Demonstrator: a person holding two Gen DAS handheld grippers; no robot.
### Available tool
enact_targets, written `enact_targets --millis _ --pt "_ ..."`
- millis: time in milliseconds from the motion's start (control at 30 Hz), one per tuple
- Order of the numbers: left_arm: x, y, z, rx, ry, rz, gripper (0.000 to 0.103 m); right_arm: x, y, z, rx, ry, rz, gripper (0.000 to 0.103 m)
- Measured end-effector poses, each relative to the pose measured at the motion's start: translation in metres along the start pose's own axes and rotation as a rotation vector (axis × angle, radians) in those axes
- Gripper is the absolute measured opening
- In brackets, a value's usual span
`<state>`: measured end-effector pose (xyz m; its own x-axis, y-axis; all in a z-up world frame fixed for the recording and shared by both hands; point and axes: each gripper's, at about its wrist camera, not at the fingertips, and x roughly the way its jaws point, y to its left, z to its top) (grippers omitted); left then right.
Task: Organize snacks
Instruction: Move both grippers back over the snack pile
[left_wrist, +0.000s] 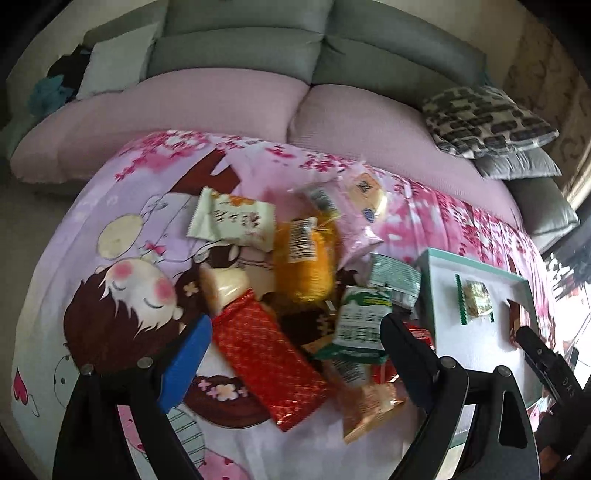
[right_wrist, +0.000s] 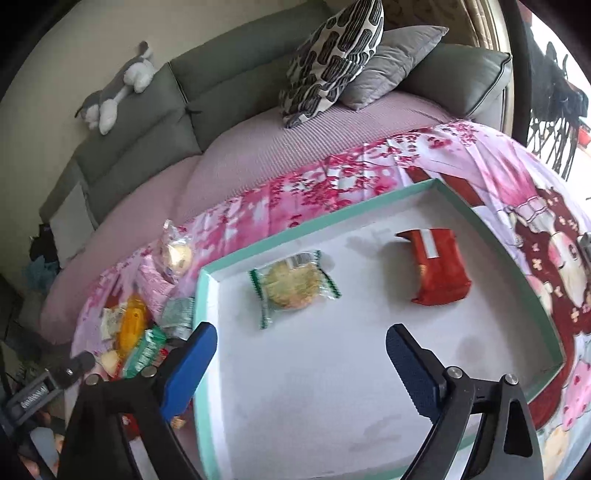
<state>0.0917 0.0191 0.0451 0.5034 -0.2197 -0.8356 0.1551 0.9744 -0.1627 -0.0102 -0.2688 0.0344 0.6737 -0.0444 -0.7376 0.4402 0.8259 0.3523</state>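
Snacks heaped on a cartoon-print cloth beside a teal-rimmed tray

Left gripper hangs over the snack pile, jaws apart, gripping nothing; right gripper is above the tray, jaws apart and empty; a round biscuit packet and a red packet lie inside.

Snack pile motion-blurred, labels unreadable, tray cut off at bottom edge
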Motion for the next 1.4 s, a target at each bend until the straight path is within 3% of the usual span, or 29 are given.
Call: enact_targets --millis 100,333,633,900,1067,1300,1400 --pt "0.002 0.016 0.0 -0.044 0.01 0.007 0.093 -0.002 0.013 -0.003 -0.052 -0.008 -0.023 0.094" --pt "0.014 0.05 -0.006 -0.146 0.068 0.033 0.093 0.008 0.059 -0.022 -0.182 0.046 0.031 0.094" --pt "0.04 0.062 -0.017 -0.244 0.177 -0.023 0.093 0.021 0.09 -0.049 -0.259 0.112 0.05 0.091" --pt "0.066 0.046 -0.02 -0.225 0.254 -0.028 0.092 0.026 0.098 -0.053 -0.293 0.118 0.039 0.091" --pt "0.08 0.034 -0.022 -0.187 0.281 0.019 0.092 0.029 0.096 -0.053 -0.288 0.124 0.032 0.091" --pt "0.086 0.014 -0.03 -0.074 0.276 0.113 0.077 0.03 0.094 -0.052 -0.284 0.133 0.032 0.091" --pt "0.081 0.016 -0.032 -0.065 0.264 0.121 0.062 0.028 0.094 -0.052 -0.288 0.129 0.03 0.091"
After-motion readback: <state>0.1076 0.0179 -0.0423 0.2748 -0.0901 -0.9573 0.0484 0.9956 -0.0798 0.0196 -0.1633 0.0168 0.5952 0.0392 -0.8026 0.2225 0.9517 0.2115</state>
